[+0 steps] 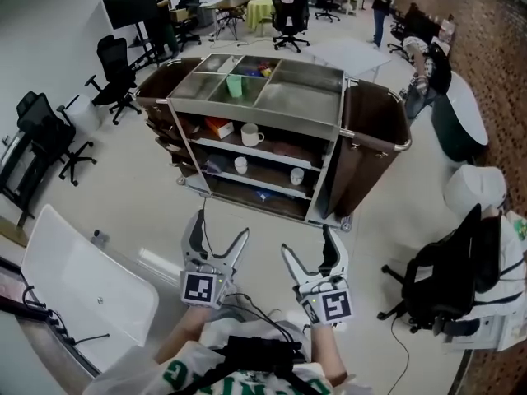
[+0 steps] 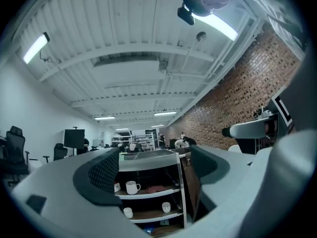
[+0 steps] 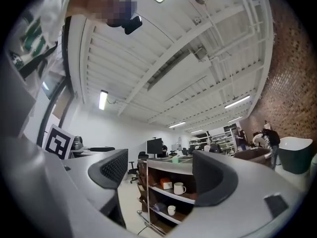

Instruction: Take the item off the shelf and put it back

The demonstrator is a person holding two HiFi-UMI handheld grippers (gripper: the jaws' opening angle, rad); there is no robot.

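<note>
**Workroom floor, both grippers waiting short of the shelved cart**

Pale flooring fills the head view, with office chairs at the upper left and a metal cart at upper centre, its open side facing the person. A white mug sits on the upper shelf, left of centre. Two small cups stand on the shelf below. Nothing has left the shelves, so the task looks to be at its very start, the approach. Which item is meant is not certain, though the mug seems likeliest.

At the bottom of the frame, the left gripper and the right gripper are held side by side close to the person's body, well apart from the cart. Each has its jaws spread in a V, holding nothing and touching nothing. Both gripper views look through that gap at the distant cart.

Next, the person would need to step closer, bring one gripper level with the upper shelf, and set its spread jaws around the mug before closing.
</note>
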